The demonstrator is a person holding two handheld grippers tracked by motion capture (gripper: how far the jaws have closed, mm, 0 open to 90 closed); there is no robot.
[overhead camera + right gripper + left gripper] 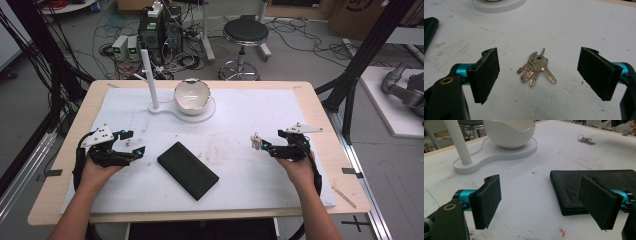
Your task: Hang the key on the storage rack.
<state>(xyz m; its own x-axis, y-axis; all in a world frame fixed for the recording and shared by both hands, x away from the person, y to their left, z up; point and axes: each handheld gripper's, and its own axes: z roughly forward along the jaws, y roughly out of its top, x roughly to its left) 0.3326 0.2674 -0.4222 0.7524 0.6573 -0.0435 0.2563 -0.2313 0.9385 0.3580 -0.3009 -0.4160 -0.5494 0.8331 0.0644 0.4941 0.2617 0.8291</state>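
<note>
Keys point(537, 68) on a small ring lie flat on the white table cover point(240, 170), fanned out in a bunch right in front of the right gripper point(266, 146). They look light, hard and metallic, loosely joined, so the bunch will probably shift and splay when pushed; being thin and flat against the cover, they leave little to pinch. The thicker cluster of heads near the ring seems the best place to take hold, with the jaws coming down on either side of it. The black leather wallet point(188, 170) lies flat near the middle of the table, just ahead of the left gripper point(134, 144); it looks soft but firm enough to keep its shape, slightly grippy, and is likely easiest to take across a short edge or its nearest corner. Both grippers have their jaws spread wide and hold nothing. In the right gripper view the keys sit between the pads, untouched; in the left gripper view one wallet corner lies between the pads, apart from them.
</note>
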